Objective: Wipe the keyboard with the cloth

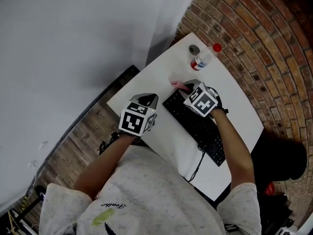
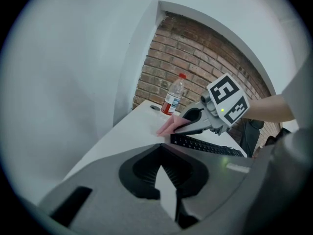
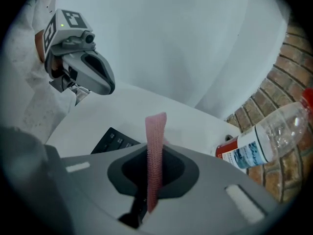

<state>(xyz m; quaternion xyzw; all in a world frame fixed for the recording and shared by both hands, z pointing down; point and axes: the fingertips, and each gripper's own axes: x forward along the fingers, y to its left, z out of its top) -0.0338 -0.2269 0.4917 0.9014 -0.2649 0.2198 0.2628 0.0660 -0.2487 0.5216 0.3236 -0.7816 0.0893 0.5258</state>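
Note:
A black keyboard (image 1: pixel 195 124) lies at a slant on the white table (image 1: pixel 239 106). My right gripper (image 1: pixel 188 86) hovers at the keyboard's far end, shut on a pink cloth (image 1: pixel 179 85) that sticks out past its tips toward the table. In the right gripper view the cloth (image 3: pixel 155 151) stands up between the closed jaws of the right gripper (image 3: pixel 152 180), with a keyboard (image 3: pixel 115 141) corner just below. My left gripper (image 1: pixel 150 98) hangs over the table's left edge, shut and empty, apart from the keyboard. The left gripper view shows the cloth (image 2: pixel 168 126) in the right gripper (image 2: pixel 182 127) above the keyboard (image 2: pixel 205 145).
A clear plastic bottle (image 1: pixel 204 58) with a red cap and label stands at the table's far end beside a round cable hole (image 1: pixel 194 49). The keyboard cable (image 1: pixel 198 163) runs off the near edge. A white wall is to the left, and a brick surface (image 1: pixel 264 43) is to the right.

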